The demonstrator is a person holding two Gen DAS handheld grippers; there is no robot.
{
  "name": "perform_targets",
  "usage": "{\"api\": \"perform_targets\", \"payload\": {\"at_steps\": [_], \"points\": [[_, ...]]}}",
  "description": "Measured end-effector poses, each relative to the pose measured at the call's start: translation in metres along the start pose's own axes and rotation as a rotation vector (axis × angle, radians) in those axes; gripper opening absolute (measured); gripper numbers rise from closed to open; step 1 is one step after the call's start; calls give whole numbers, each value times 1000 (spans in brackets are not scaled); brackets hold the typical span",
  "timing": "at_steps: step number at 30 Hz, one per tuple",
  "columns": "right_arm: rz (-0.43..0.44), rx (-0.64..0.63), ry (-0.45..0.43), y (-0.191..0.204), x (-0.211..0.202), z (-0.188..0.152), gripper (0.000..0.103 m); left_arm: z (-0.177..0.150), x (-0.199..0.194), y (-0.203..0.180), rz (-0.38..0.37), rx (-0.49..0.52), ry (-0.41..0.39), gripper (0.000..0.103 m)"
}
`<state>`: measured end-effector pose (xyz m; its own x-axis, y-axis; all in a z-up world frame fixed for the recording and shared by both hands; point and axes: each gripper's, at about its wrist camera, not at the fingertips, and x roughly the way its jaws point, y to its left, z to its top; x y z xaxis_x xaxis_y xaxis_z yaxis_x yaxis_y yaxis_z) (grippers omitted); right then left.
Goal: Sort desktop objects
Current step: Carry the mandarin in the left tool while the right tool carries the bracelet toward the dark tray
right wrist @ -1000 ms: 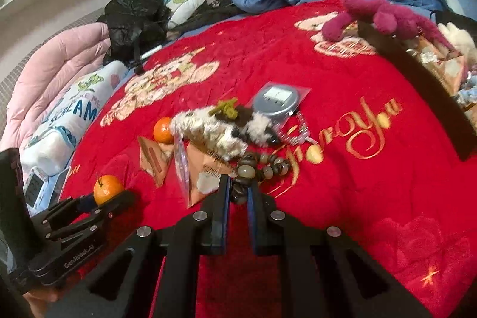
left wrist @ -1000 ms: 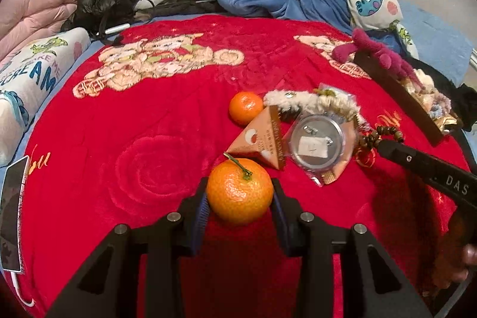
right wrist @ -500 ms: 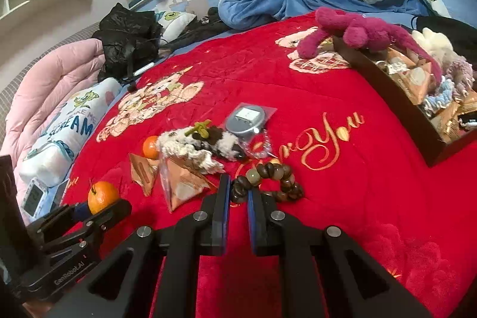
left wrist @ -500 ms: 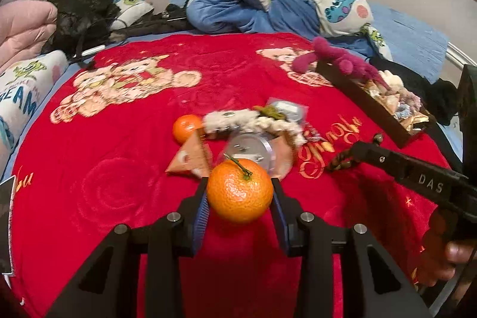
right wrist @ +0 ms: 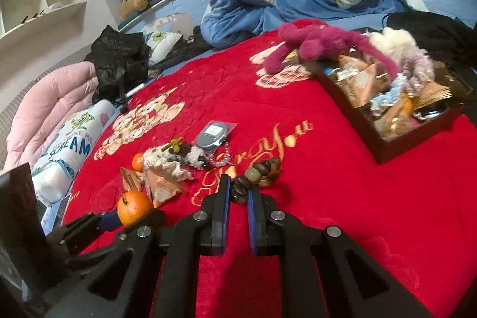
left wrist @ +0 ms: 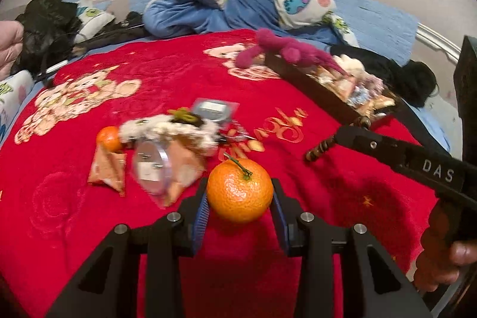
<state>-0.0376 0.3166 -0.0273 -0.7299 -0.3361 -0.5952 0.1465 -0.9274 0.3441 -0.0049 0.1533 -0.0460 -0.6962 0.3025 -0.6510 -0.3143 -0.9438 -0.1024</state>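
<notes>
Across the red blanket (left wrist: pixel 184 73), two tangerines are showing. One tangerine (left wrist: pixel 240 194) is sitting clamped between the blue pads of the left gripper (left wrist: pixel 240 210), lifted clear of the cloth, its green stem pointing up and far. The second tangerine (left wrist: pixel 109 138) is lying on the blanket to the far left, touching a fluffy white crocheted piece (left wrist: pixel 167 129).

Two triangular snack packets are lying near that piece: one packet (left wrist: pixel 108 170) just beneath the loose fruit, the other packet (left wrist: pixel 182 166) to its right, partly under a clear round badge (left wrist: pixel 152 166). One grey device in a plastic sleeve (right wrist: pixel 214 134) is resting farther back.

One bead bracelet (right wrist: pixel 258 173) is hanging from the right gripper (right wrist: pixel 239 192), whose fingers are pinching it at its near end, the rest of the beads spilling past the tips to the far right.

One dark tray (right wrist: pixel 396 145) is standing at the far right, crowded with packets and yarn pieces, with a magenta plush toy (right wrist: pixel 325 45) draped over its far rim.
</notes>
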Motion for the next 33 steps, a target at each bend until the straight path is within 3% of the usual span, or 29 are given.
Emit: {"api": "perform_targets", "payload": {"at_steps": [12,20,28,33], "points": [[-84,60,-47,-56,-60,-14,11,-2,6,-73,-108,22,9,39],[-166,128,-138,-101,-115,-20,11,-6,7,-138,-195,71,36,39],[-192,158,-148,-128,-140,-37,11,0,-36,-171,-221,147,-28,39],[-156,170,-175,-131,-151,-40,11,1,-27,-169,-271,95,5,39]]}}
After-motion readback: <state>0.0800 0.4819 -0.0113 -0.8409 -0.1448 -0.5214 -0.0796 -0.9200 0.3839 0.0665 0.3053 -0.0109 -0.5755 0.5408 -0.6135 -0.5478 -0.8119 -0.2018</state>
